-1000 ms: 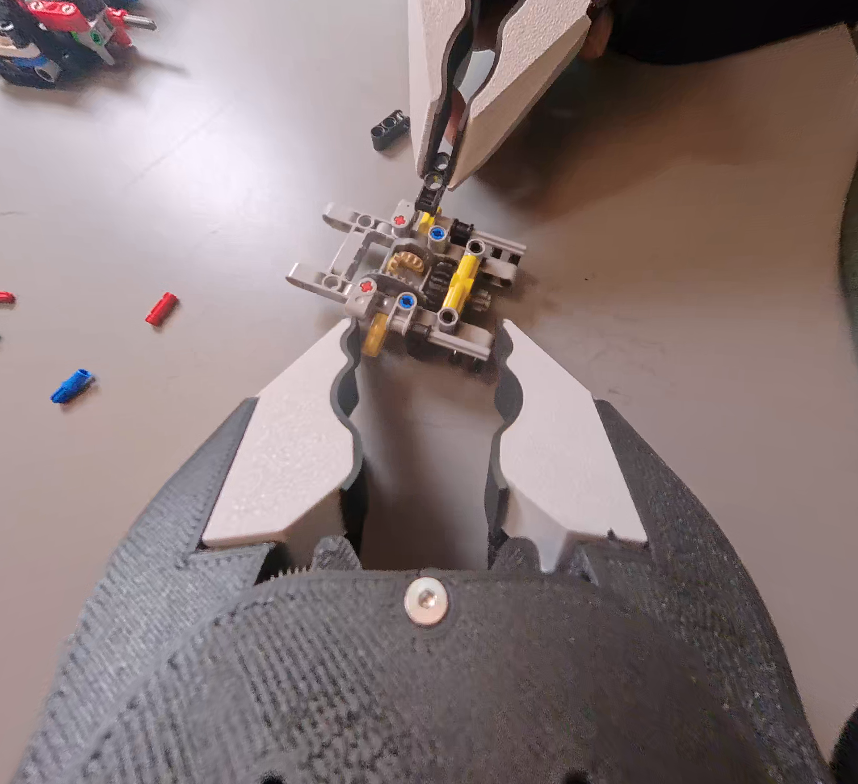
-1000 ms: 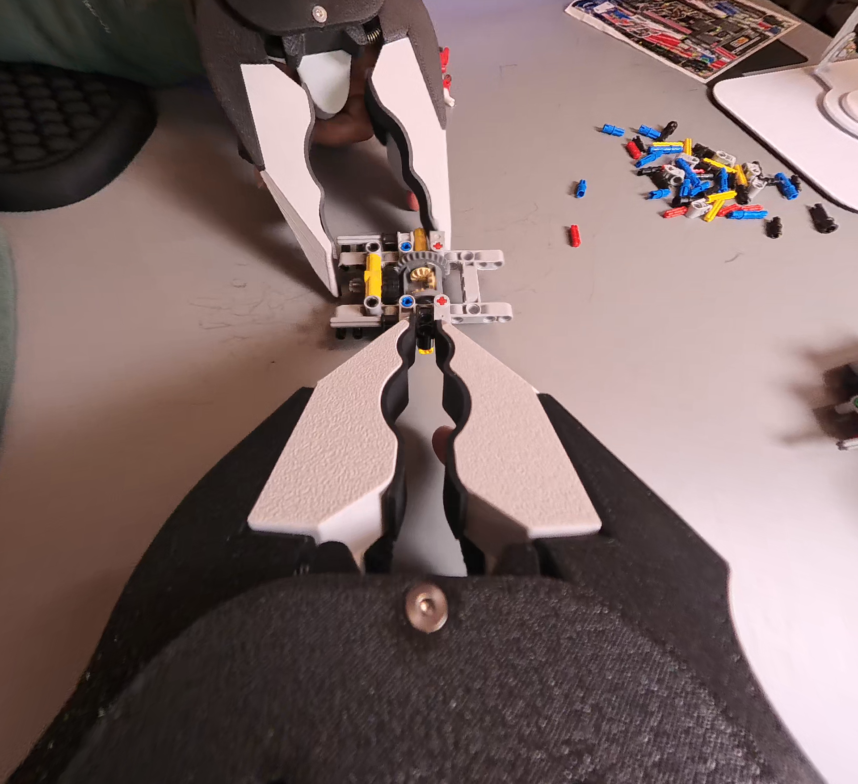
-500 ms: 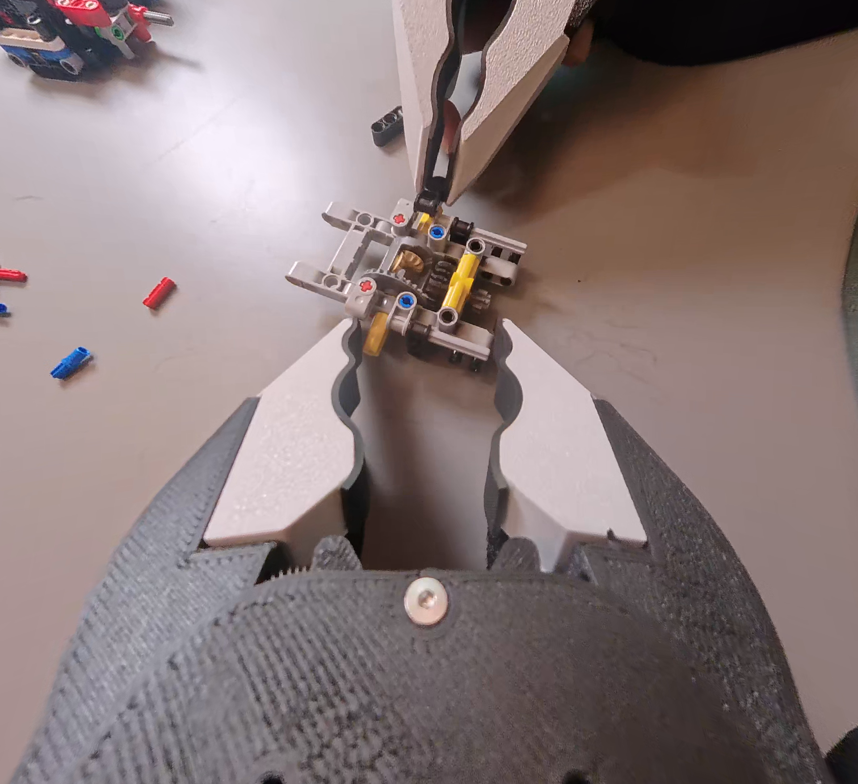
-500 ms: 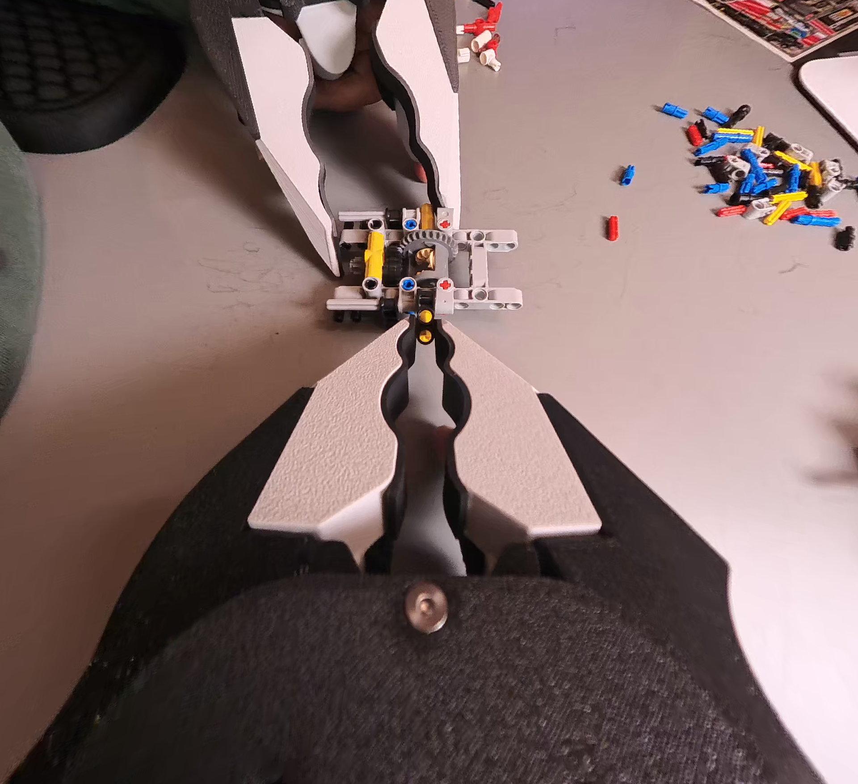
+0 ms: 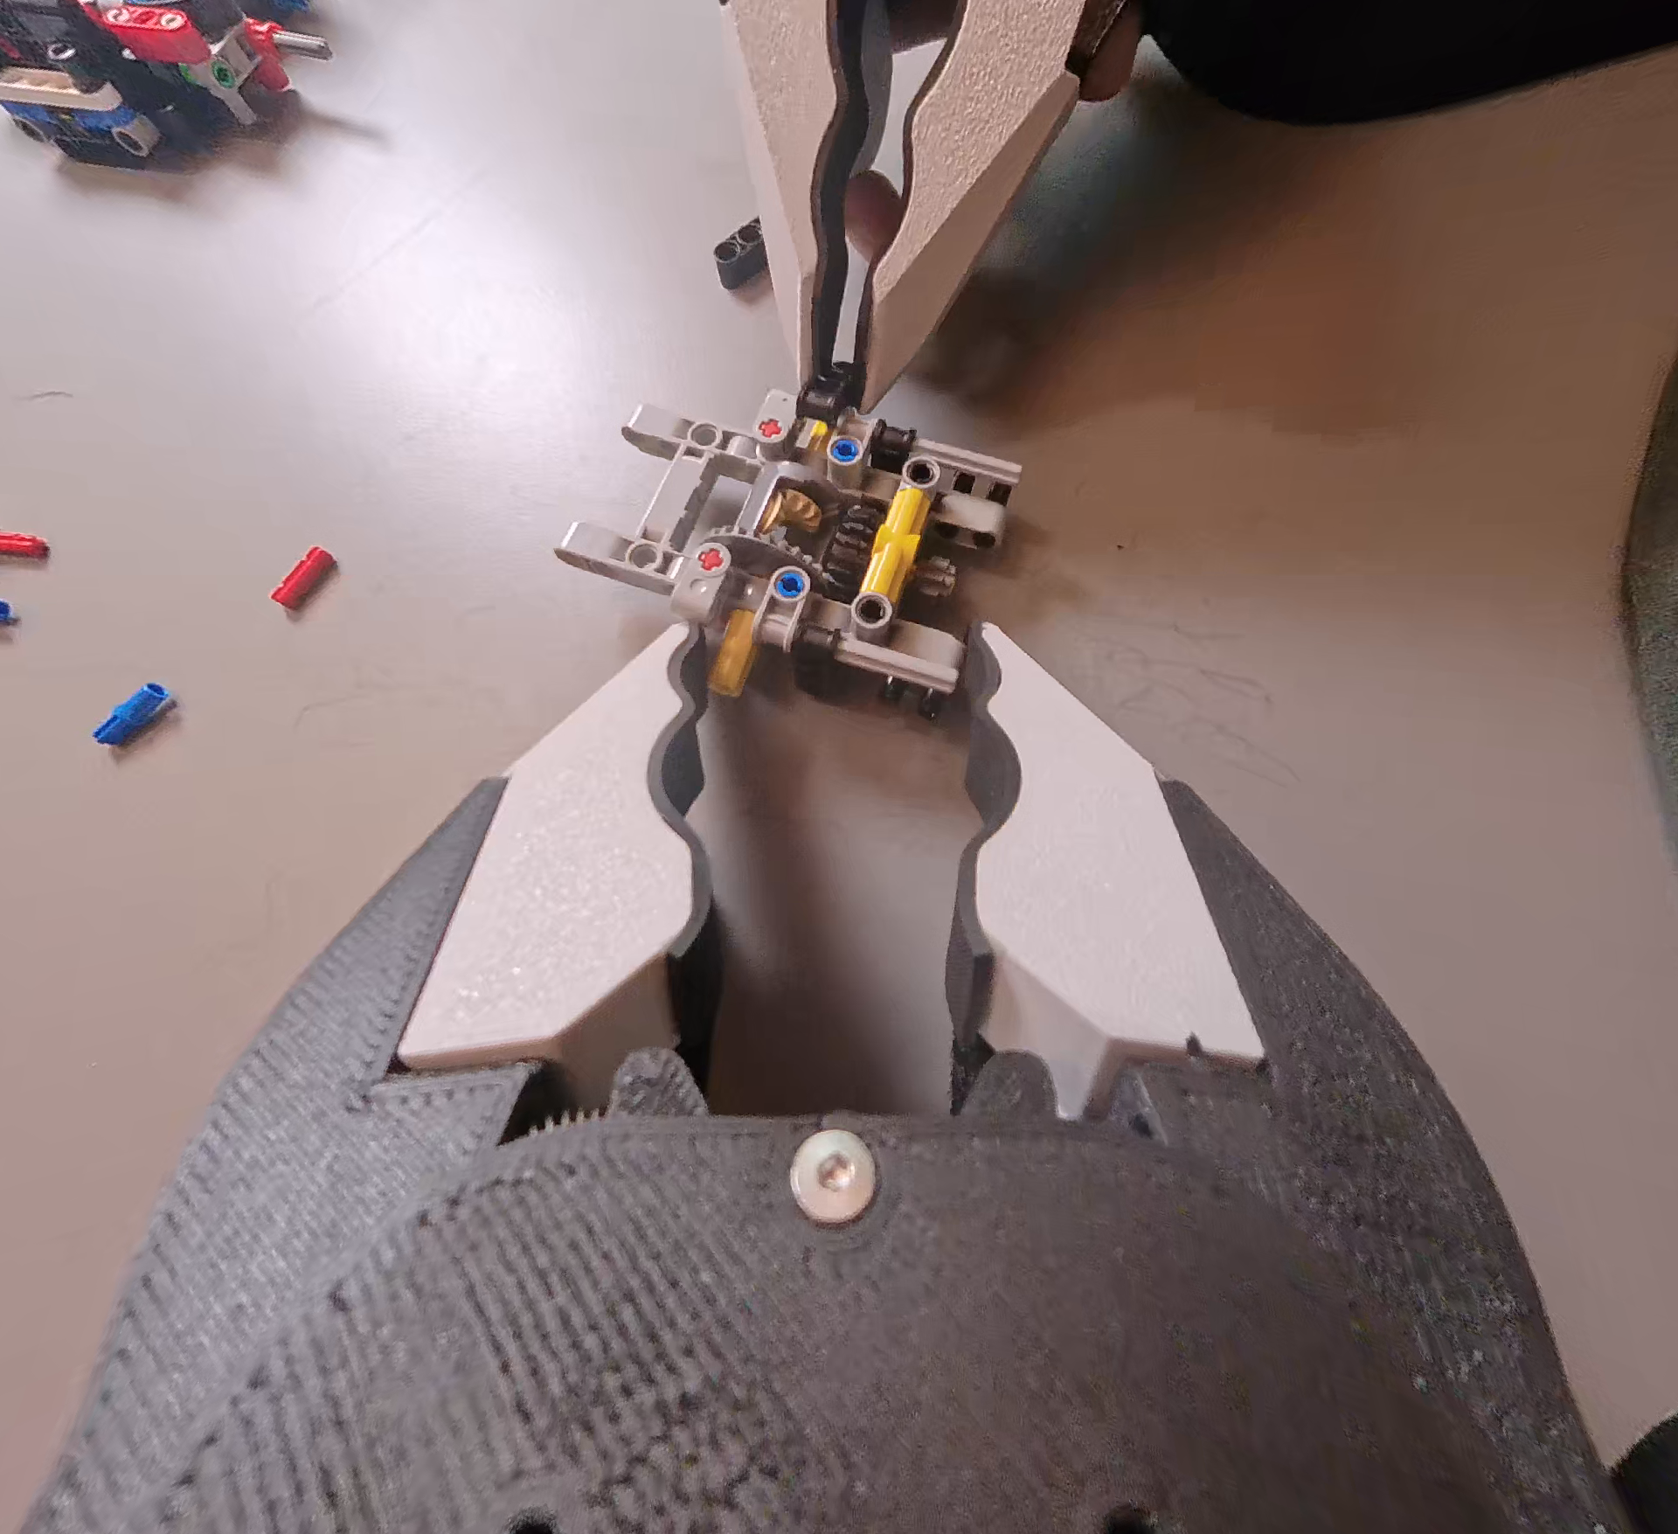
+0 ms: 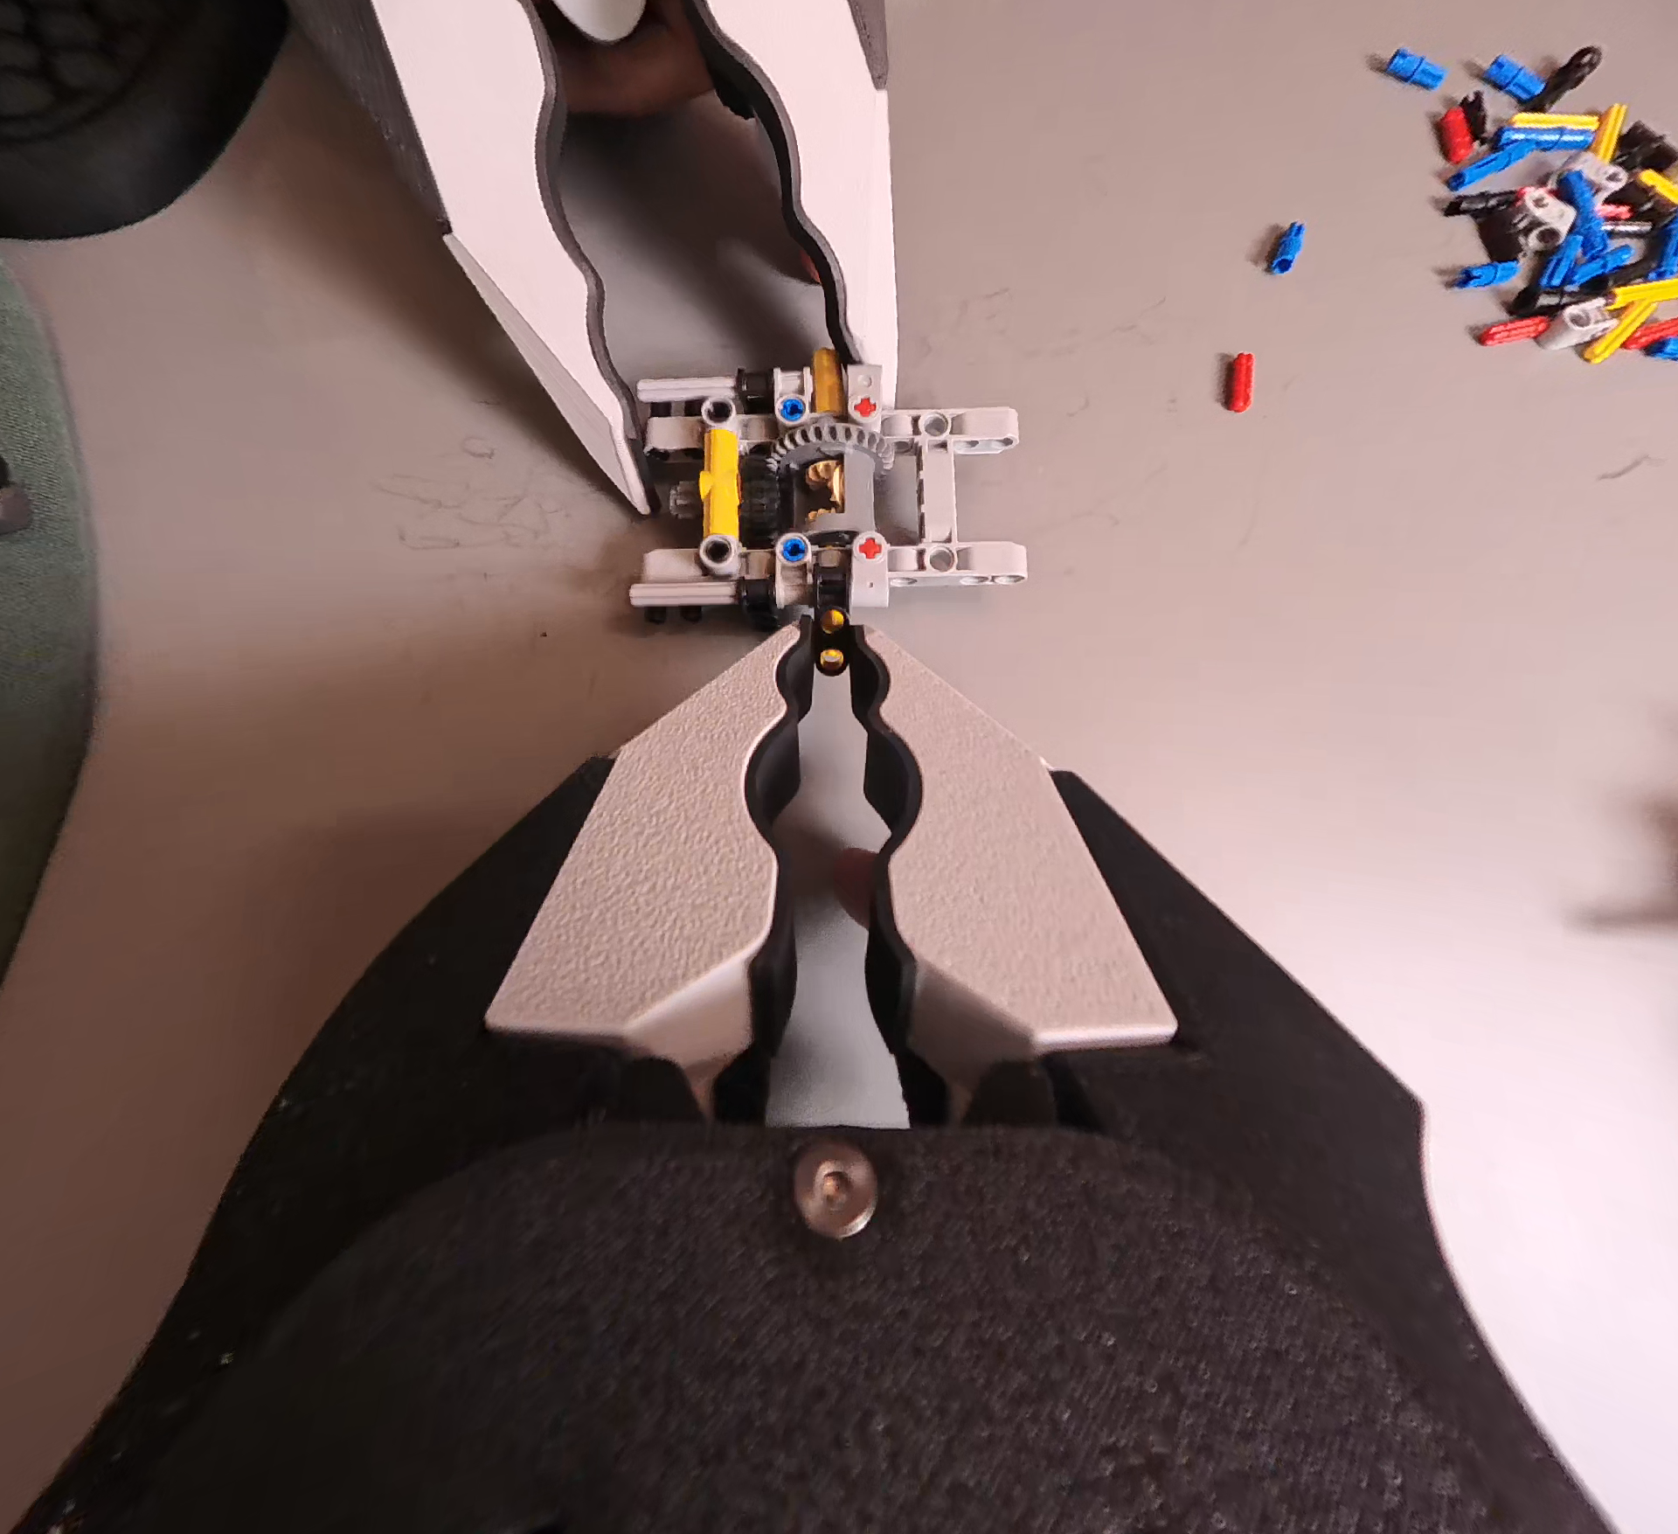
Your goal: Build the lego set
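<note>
Right gripper (image 6: pixel 831 644): jaws closed on small black plastic connector (image 6: pixel 829 644) at grey-and-yellow plastic gear frame (image 6: pixel 822 487) | left gripper (image 5: pixel 834 655): jaws open, flanking frame | grey desk (image 6: pixel 1271 764) | no legible writing.

I pushed my right gripper (image 6: pixel 828 648) nearer the grey frame (image 6: pixel 944 482), until its small black connector (image 6: pixel 831 644) met the yellow axle end at the frame's edge.

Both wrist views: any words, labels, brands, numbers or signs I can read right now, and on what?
None readable.
The lego assembly, the loose pieces and the built model show no writing.
The red crosses on the assembly are axle ends, not signs.
</note>
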Demonstrator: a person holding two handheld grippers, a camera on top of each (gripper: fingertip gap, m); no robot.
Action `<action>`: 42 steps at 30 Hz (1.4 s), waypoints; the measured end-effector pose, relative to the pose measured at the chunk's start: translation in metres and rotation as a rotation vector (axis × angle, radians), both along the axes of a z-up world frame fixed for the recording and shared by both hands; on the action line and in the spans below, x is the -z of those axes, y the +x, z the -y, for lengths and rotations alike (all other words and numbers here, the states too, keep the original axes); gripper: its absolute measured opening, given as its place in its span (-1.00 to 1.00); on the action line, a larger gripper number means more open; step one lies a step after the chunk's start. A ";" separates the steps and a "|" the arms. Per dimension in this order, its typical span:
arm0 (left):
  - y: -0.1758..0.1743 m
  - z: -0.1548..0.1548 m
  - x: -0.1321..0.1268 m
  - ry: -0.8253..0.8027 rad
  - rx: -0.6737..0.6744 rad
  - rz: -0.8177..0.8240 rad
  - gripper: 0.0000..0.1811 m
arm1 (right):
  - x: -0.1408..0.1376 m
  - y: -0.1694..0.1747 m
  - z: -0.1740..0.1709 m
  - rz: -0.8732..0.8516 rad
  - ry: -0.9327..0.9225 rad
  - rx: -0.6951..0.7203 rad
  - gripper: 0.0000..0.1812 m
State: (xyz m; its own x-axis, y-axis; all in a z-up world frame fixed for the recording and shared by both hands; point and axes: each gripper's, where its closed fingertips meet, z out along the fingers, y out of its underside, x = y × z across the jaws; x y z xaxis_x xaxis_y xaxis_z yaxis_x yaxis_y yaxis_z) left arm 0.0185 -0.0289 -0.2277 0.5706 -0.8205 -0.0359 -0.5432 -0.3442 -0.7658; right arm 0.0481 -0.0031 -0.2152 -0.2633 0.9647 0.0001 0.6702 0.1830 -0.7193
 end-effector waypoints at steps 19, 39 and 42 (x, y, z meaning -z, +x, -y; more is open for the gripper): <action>0.004 0.006 -0.001 0.014 0.054 -0.005 -0.40 | 0.002 0.005 0.006 0.203 -0.110 -0.049 -0.94; 0.003 0.007 0.000 -0.008 0.058 0.008 -0.40 | 0.004 0.009 0.006 0.377 -0.026 -0.107 -0.94; 0.003 0.008 0.000 -0.010 0.059 0.007 -0.40 | 0.004 0.008 0.007 0.402 0.001 -0.106 -0.94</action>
State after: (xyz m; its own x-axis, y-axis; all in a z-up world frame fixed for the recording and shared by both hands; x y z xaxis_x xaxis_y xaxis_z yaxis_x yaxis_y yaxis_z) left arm 0.0215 -0.0364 -0.2277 0.5214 -0.8530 -0.0239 -0.5571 -0.3191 -0.7667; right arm 0.0565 -0.0098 -0.2193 -0.3404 0.9323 -0.1223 0.8751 0.2665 -0.4040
